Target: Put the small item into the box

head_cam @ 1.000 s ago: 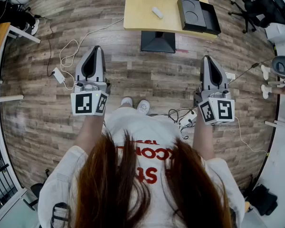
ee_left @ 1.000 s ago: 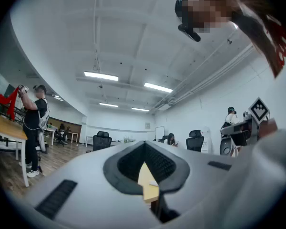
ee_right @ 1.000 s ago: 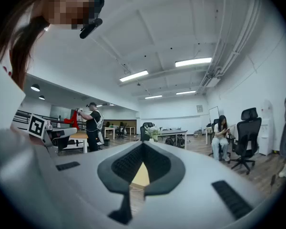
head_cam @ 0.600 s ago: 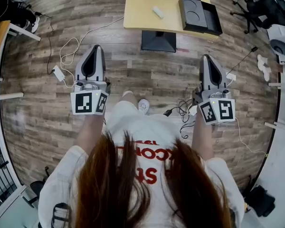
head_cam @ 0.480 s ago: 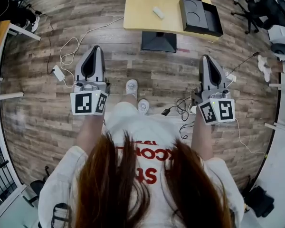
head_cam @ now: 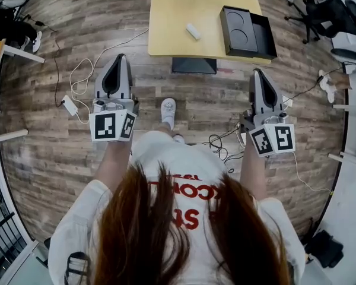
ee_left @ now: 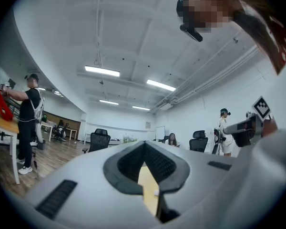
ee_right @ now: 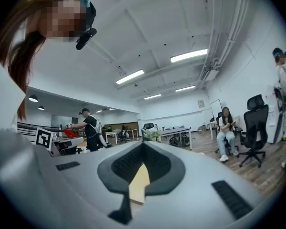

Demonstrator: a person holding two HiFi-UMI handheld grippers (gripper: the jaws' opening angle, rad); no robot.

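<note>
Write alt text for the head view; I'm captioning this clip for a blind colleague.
From above, a person on a wood floor holds the left gripper and right gripper, both shut and empty, short of a yellow table. On it lie a small white item and, to its right, an open black box.

Black box [head_cam: 247,31], white item [head_cam: 192,31], yellow table [head_cam: 184,5]
</note>
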